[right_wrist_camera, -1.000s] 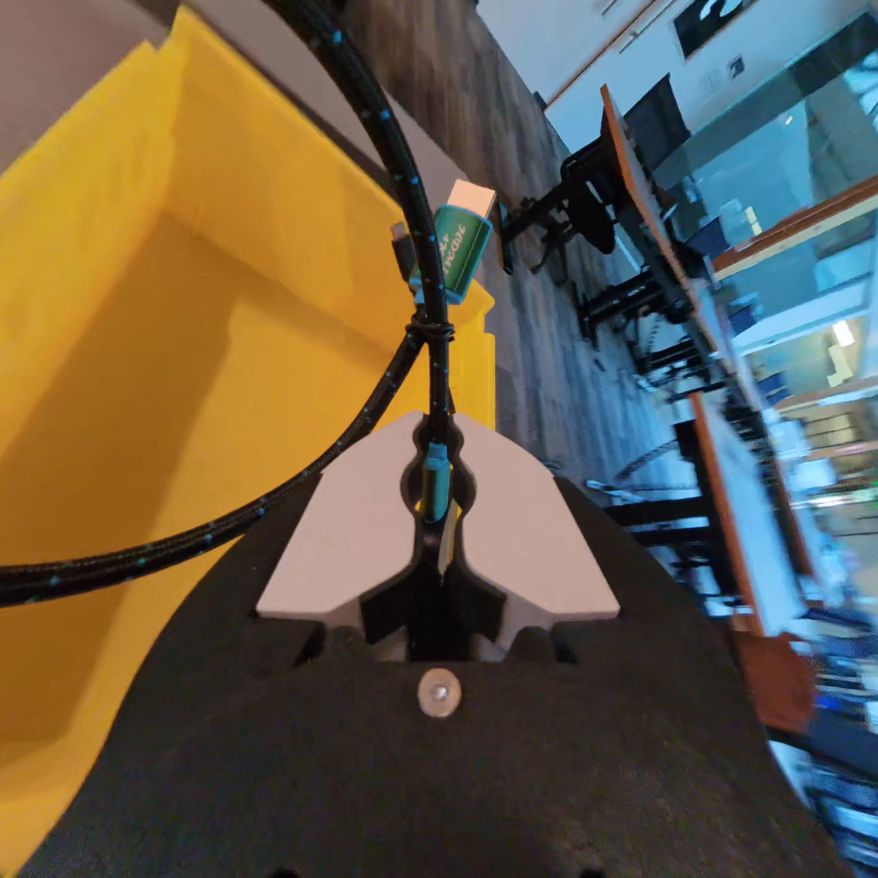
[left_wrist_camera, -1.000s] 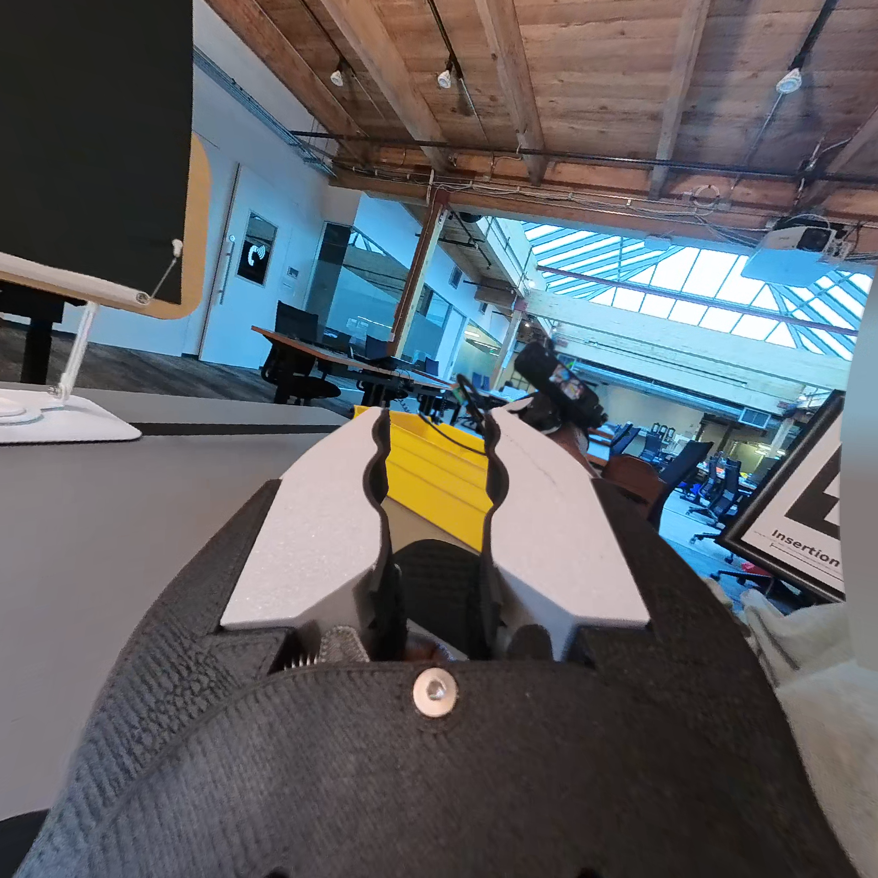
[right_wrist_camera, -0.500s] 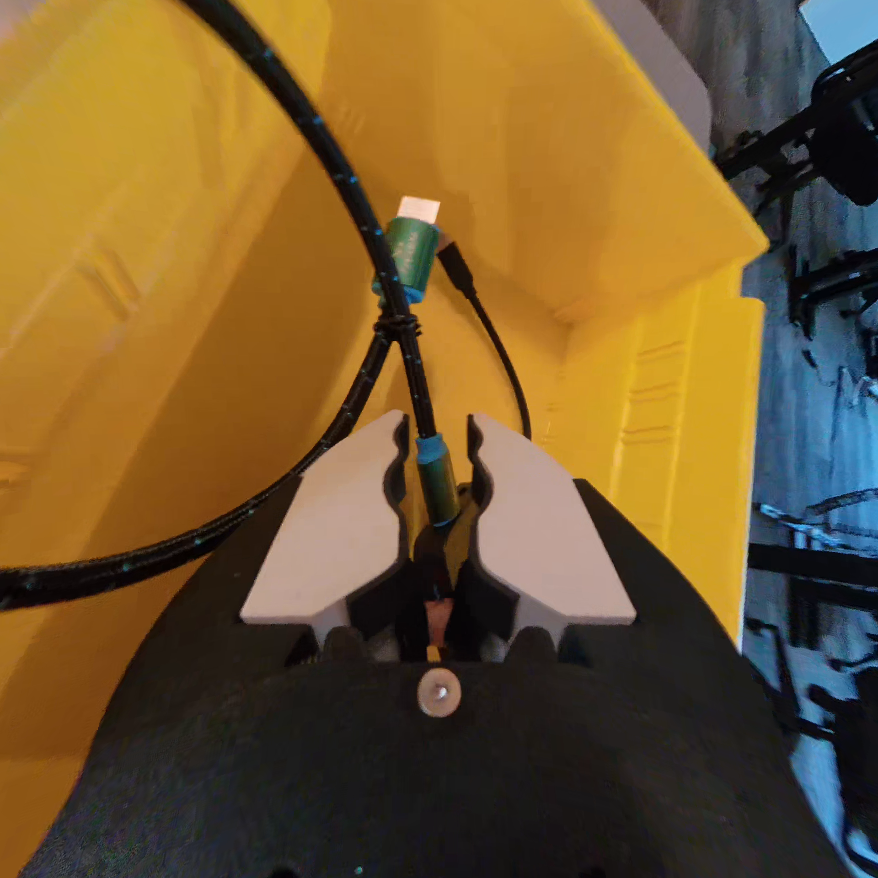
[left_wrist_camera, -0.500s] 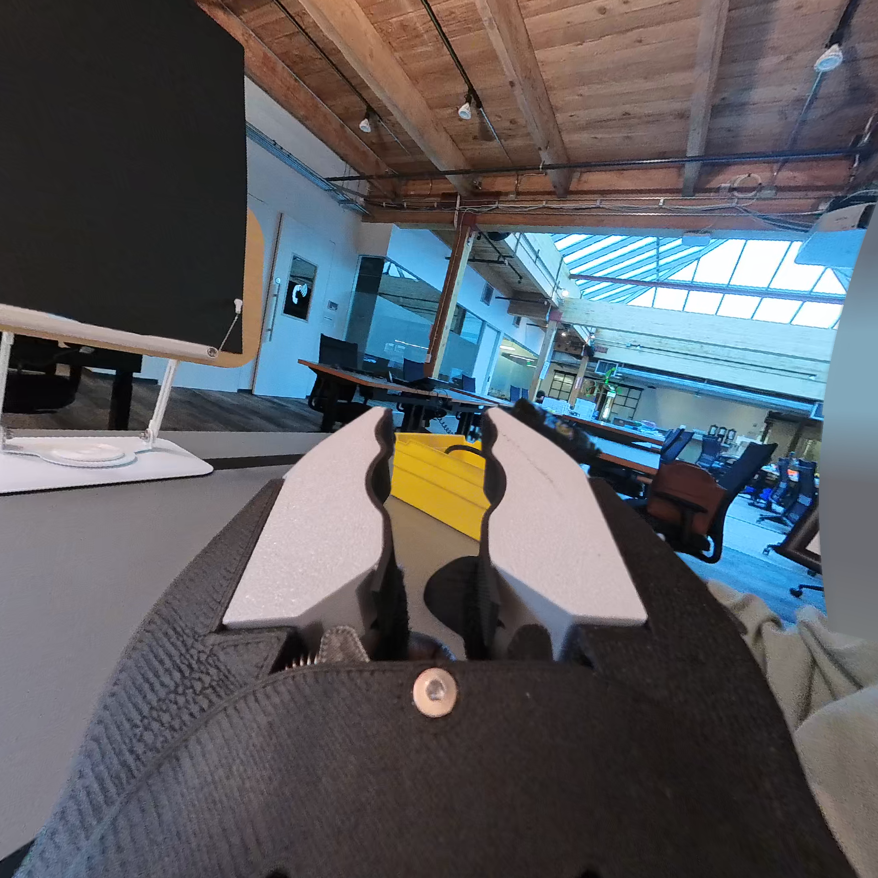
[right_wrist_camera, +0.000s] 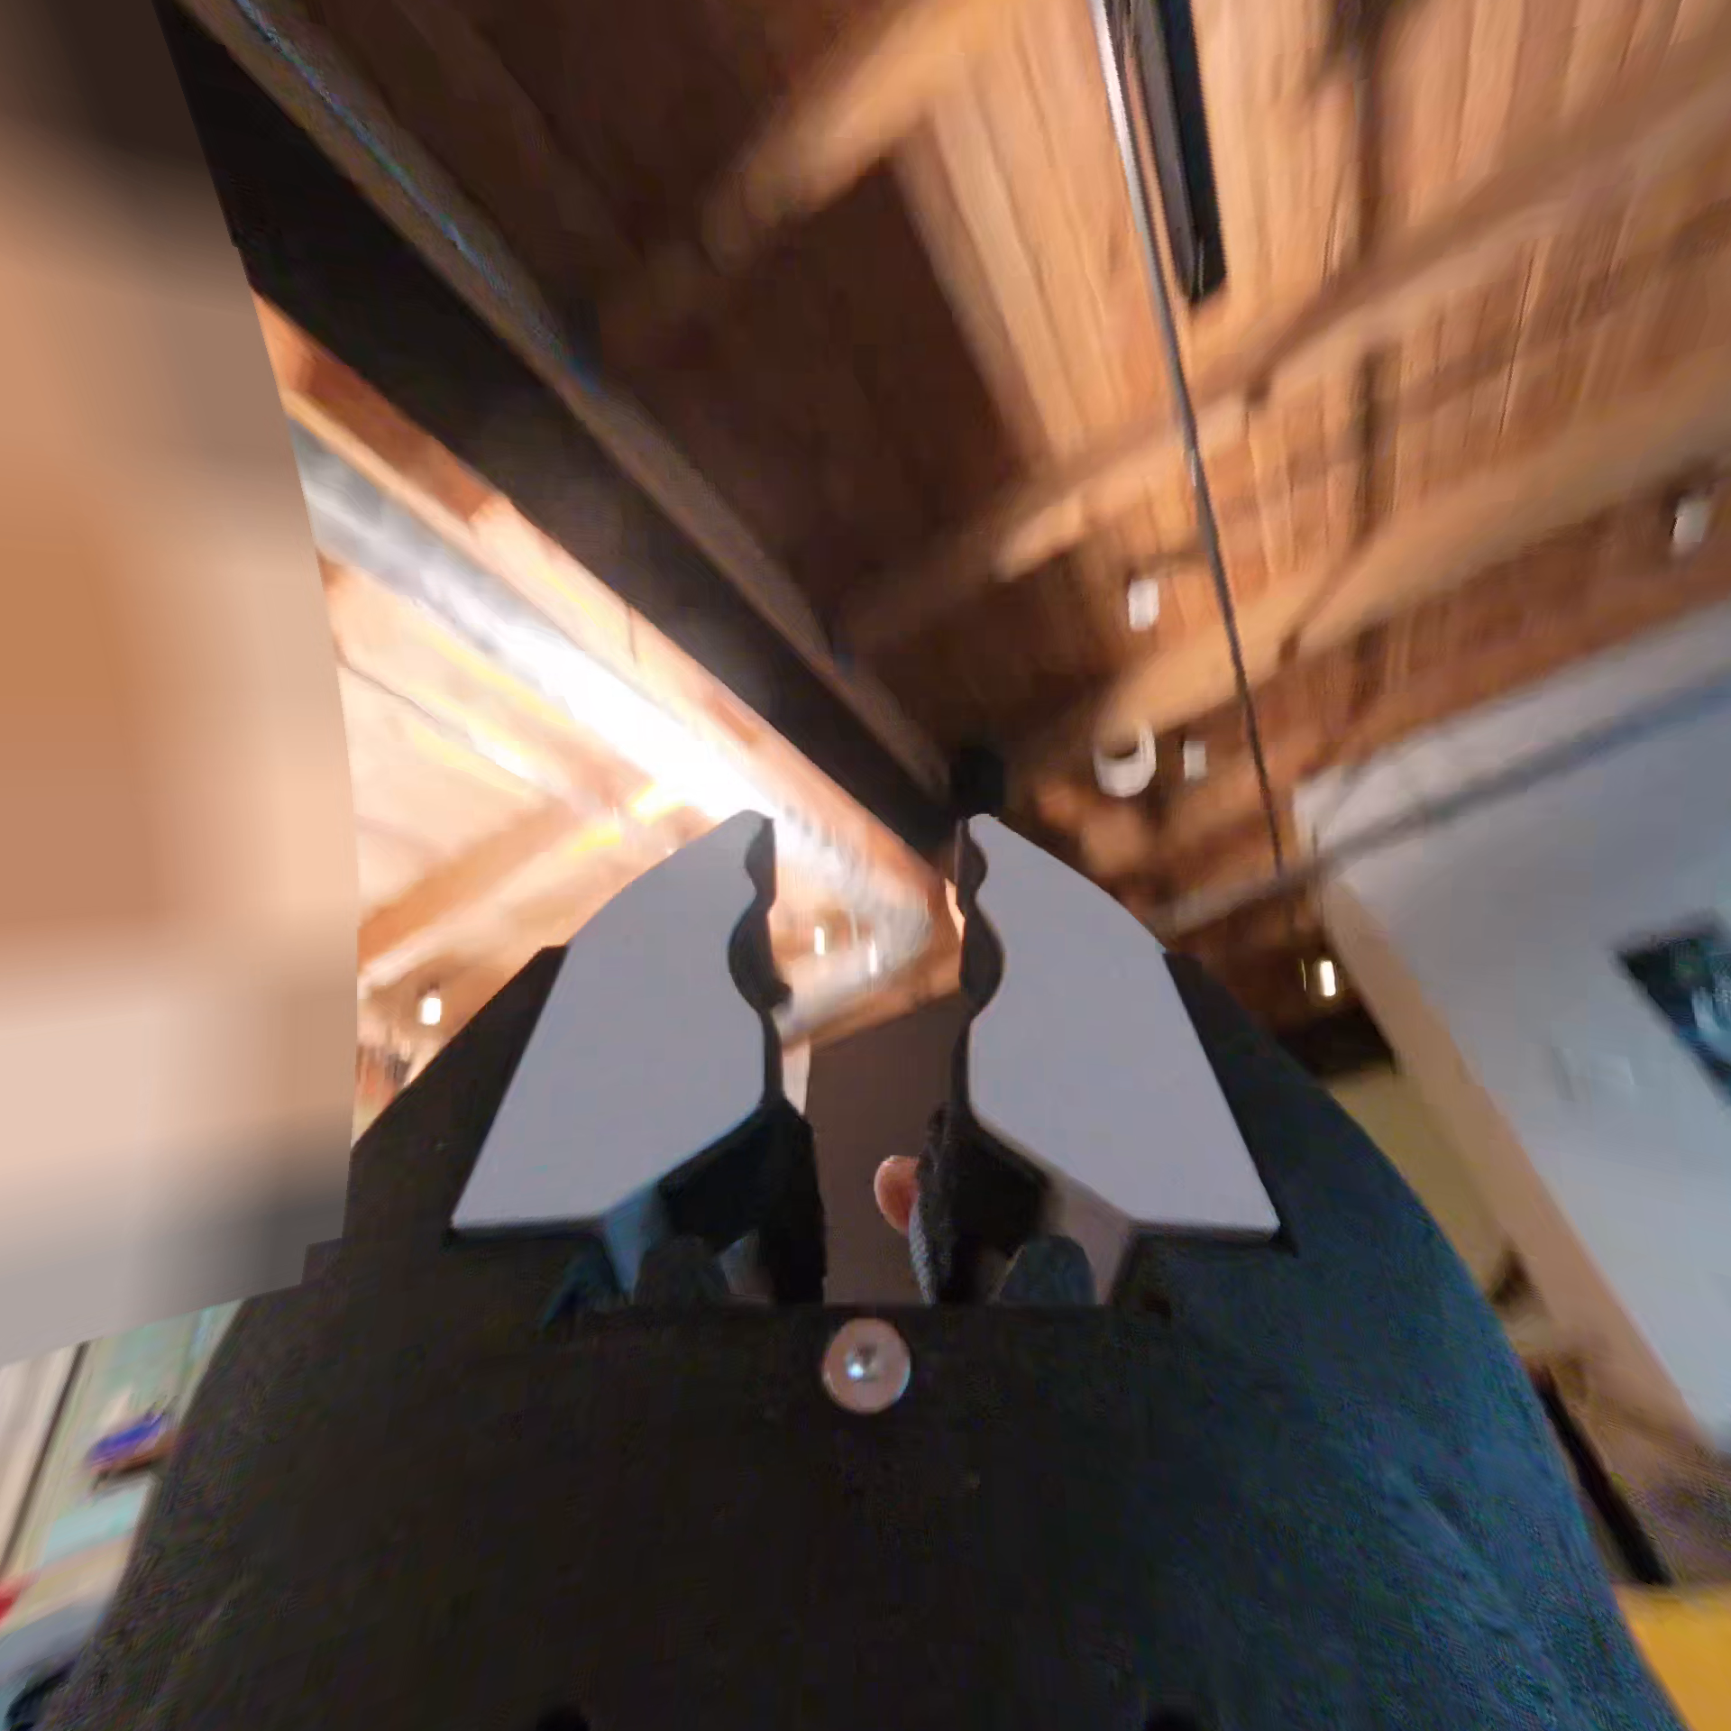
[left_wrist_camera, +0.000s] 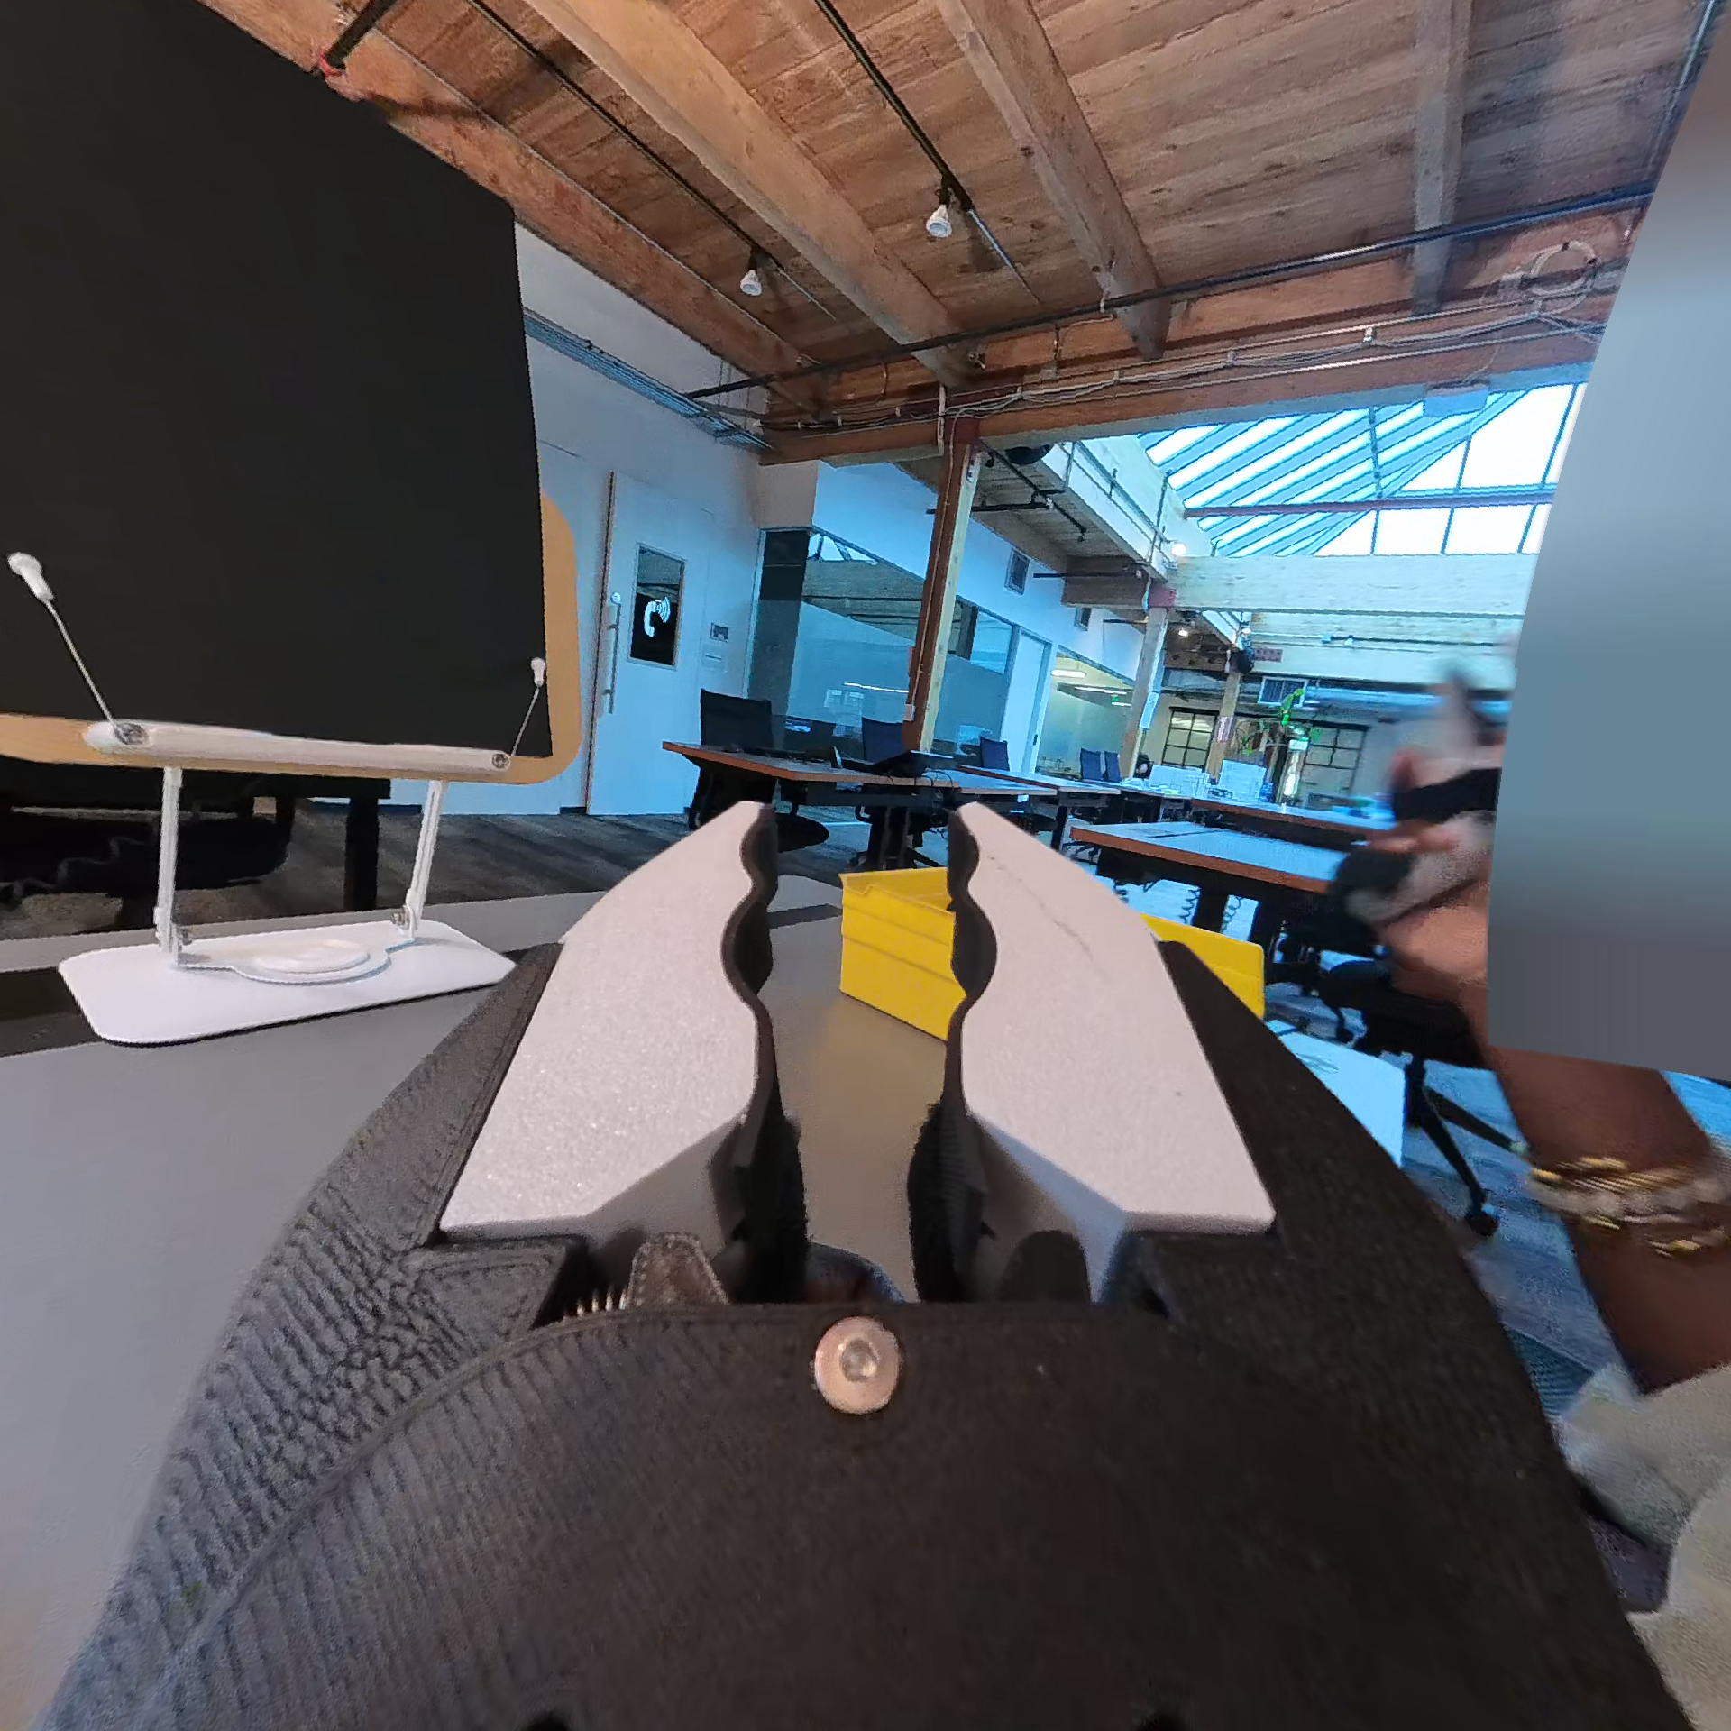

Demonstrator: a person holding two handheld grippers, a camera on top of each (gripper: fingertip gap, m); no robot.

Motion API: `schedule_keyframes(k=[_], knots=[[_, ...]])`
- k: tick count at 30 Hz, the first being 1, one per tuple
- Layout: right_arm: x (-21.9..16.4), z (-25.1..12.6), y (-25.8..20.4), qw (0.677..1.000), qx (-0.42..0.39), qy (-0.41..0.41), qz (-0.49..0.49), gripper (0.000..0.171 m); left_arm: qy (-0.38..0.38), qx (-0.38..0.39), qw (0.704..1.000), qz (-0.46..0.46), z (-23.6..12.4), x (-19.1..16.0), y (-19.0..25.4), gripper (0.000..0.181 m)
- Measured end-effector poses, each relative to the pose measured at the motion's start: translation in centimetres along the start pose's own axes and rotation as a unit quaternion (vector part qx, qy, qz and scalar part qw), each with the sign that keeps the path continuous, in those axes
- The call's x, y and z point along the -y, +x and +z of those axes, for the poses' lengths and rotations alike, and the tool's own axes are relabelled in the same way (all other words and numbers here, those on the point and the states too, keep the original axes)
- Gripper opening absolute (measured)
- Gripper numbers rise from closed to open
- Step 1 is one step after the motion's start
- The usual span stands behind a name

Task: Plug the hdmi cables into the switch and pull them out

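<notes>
My left gripper is open and empty, held low over the grey table and pointing toward a yellow bin at the far edge. My right gripper is open and empty and points up at the wooden ceiling in a blurred view. No HDMI cable and no switch show in either view. A person's hand and forearm with a bracelet are at the right of the left wrist view.
A white stand holding a black panel sits on the table at the left. Office desks and chairs fill the room behind. A corner of yellow shows at the lower right of the right wrist view.
My right gripper opened, let go of the green HDMI plug over the yellow bin, and swung up toward the ceiling. My left gripper turned, so the yellow bin now looks farther off.
</notes>
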State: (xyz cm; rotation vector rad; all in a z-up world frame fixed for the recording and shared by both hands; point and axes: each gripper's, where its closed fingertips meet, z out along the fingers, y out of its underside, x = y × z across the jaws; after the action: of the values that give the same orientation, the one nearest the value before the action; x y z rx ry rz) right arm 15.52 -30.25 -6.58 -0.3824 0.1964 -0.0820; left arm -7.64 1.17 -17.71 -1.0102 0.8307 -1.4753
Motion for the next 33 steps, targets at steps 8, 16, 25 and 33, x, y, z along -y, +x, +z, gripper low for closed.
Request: schedule_keyframes(k=[8, 16, 25, 33], knots=[[5.4, -3.4, -2.6, 0.985, -0.016, 0.086, -0.147, 0.016, -0.008, 0.052, 0.997, 0.065, -1.2, 2.2, -1.8, 0.040], [-1.9, -2.1, -0.1, 0.984, -0.044, -0.084, -0.150, 0.029, -0.052, 0.244, 0.935, 0.252, -8.5, 8.8, -7.5, 0.085], [-10.7, -2.0, -0.9, 0.942, 0.010, -0.272, -0.194, 0.082, -0.162, 0.312, 0.862, 0.365, -14.9, 19.6, -15.6, 0.069], [-10.9, -1.8, -1.3, 0.944, 0.024, -0.273, -0.185, 0.082, -0.598, 0.154, 0.639, 0.460, -16.7, 7.9, -31.8, 0.071]])
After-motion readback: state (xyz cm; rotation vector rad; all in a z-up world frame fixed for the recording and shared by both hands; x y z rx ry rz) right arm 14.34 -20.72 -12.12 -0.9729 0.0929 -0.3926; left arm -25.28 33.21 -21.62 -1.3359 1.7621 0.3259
